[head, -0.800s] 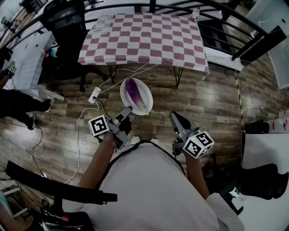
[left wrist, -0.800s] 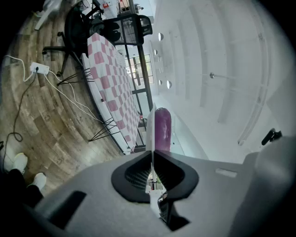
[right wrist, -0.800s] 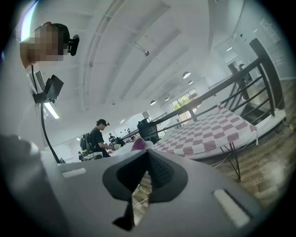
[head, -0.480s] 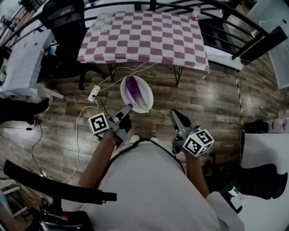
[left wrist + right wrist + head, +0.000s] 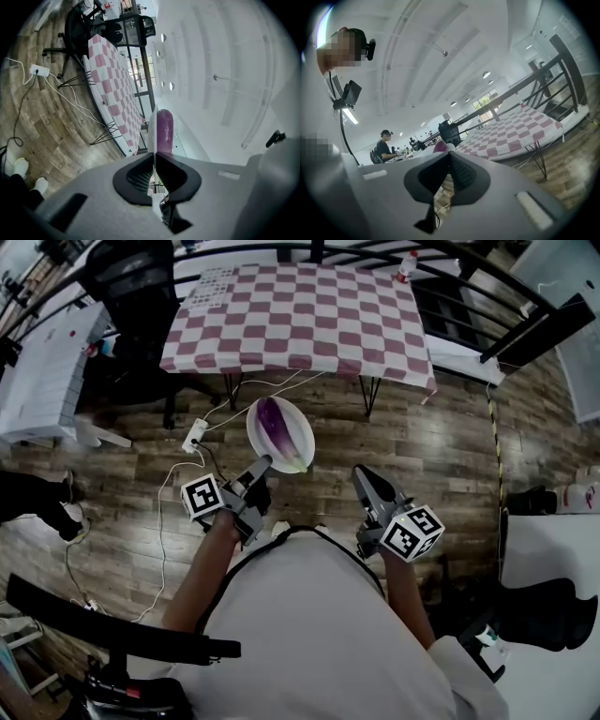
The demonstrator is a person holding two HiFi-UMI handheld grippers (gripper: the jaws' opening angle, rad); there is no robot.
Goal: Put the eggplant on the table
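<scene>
A purple eggplant [image 5: 274, 422] lies on a white plate [image 5: 296, 448] held in the air over the wooden floor, short of the checkered table [image 5: 300, 315]. My left gripper [image 5: 263, 465] is shut on the plate's near rim. In the left gripper view the plate [image 5: 151, 133] stands edge-on between the jaws of the left gripper [image 5: 153, 157], with the eggplant [image 5: 164, 131] beyond. My right gripper [image 5: 360, 474] hangs to the right of the plate, shut and holding nothing. In its own view the right gripper [image 5: 450, 155] has its jaws meeting at the tips.
A black office chair [image 5: 131, 287] stands left of the table. A power strip [image 5: 195, 437] and cables lie on the floor under the plate. A paper sheet [image 5: 214, 289] and a white bottle [image 5: 405, 268] sit on the table. A dark railing [image 5: 525, 315] runs at the right.
The plate and both grippers have hardly moved. A person at the left edge has shifted along the floor.
</scene>
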